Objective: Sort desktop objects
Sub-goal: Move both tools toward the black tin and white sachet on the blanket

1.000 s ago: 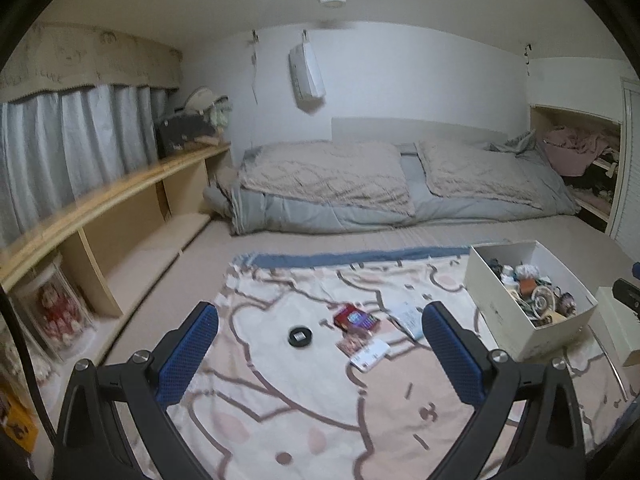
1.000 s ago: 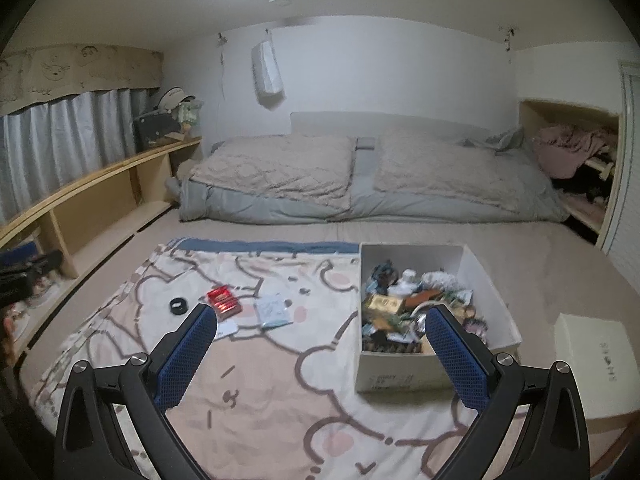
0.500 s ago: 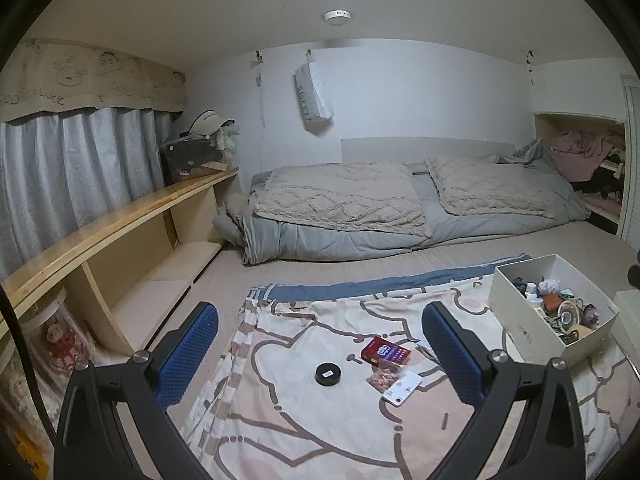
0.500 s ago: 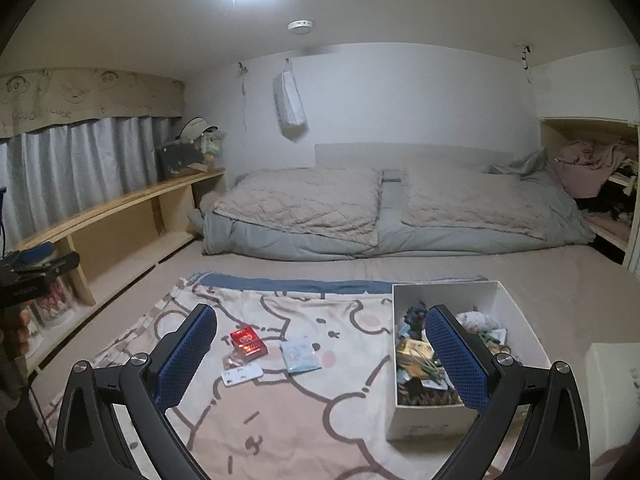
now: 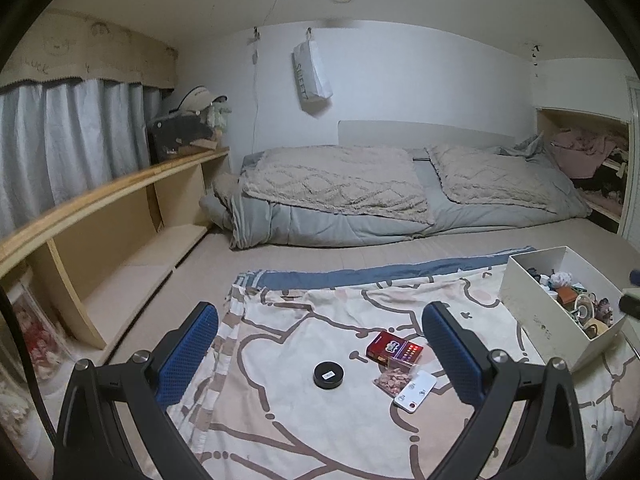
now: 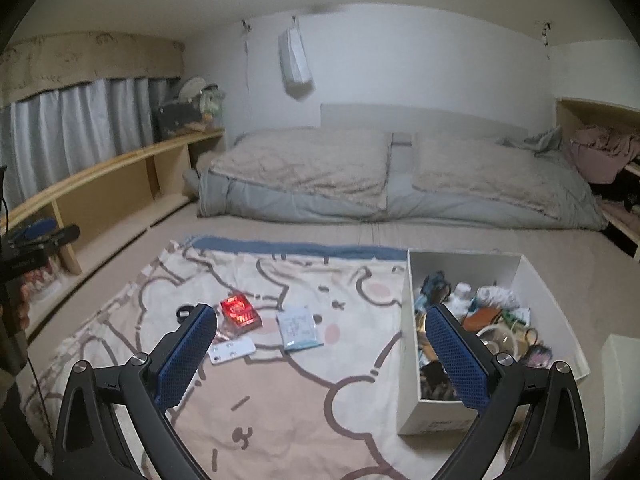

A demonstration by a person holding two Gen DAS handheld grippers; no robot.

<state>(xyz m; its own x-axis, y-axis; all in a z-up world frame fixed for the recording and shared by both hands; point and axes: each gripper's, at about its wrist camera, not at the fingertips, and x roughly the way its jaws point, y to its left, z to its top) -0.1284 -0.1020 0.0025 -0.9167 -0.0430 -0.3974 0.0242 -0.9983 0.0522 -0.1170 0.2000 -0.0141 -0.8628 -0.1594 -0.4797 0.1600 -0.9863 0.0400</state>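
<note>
Box (image 6: 412, 360) right of tin (image 5: 328, 375)

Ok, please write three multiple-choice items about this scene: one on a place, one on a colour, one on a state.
1. Where does the round black tin lie?
A. in the white box
B. on the cartoon blanket
C. on the wooden shelf

2. What colour is the card box beside the tin?
A. red
B. green
C. yellow

3. How are the left gripper and the right gripper?
A. both open and empty
B. both shut
C. left one holding the tin

Answers: 1 B, the tin rests on the printed cloth, apart from the white box. 2 A, its top is dark red. 3 A, the blue pads stand wide apart with nothing between them.
</note>
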